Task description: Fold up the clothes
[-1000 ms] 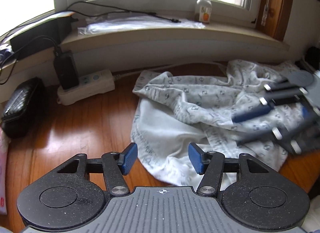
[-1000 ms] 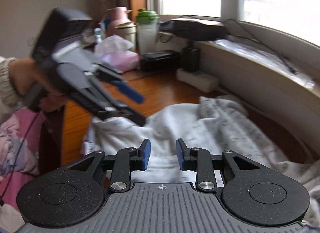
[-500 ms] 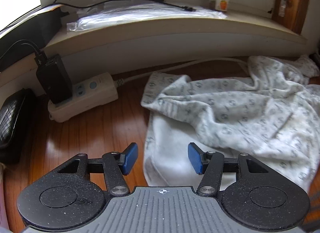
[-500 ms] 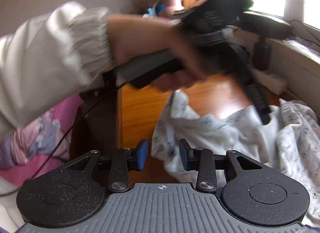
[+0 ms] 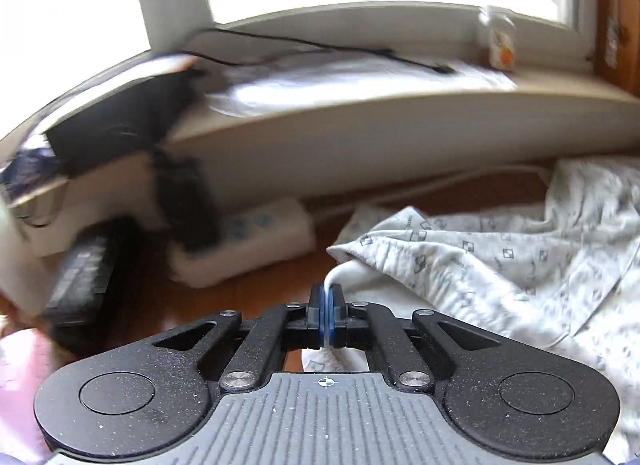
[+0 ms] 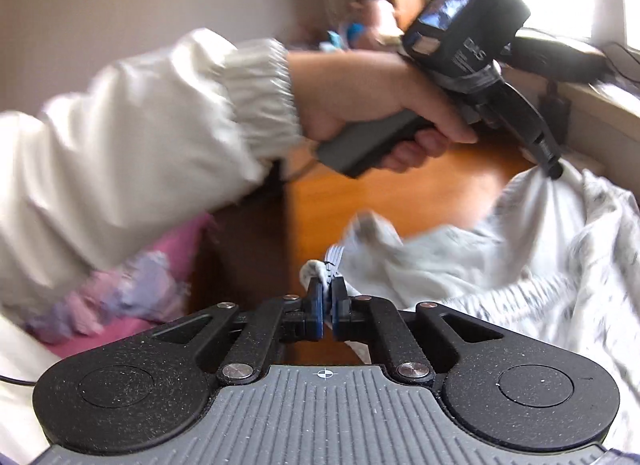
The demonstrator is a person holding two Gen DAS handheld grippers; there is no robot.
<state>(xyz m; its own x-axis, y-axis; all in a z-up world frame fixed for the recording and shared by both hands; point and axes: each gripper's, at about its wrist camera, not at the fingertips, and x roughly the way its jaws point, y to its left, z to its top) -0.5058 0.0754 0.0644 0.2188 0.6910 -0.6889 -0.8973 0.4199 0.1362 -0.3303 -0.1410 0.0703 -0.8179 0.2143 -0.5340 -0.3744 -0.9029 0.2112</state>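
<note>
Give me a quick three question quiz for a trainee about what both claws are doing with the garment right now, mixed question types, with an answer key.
1. True or false: the left claw is shut on an edge of the patterned garment.
2. Multiple choice: what lies on the wooden desk just left of the garment, below the windowsill? A) a white power strip B) a pair of shoes C) a laptop
3. Fill in: in the right wrist view, the right claw grips a ____ of the garment, while the person's hand holds the other claw's handle.

Key: 1 true. 2 A, the white power strip. 3 corner.
</note>
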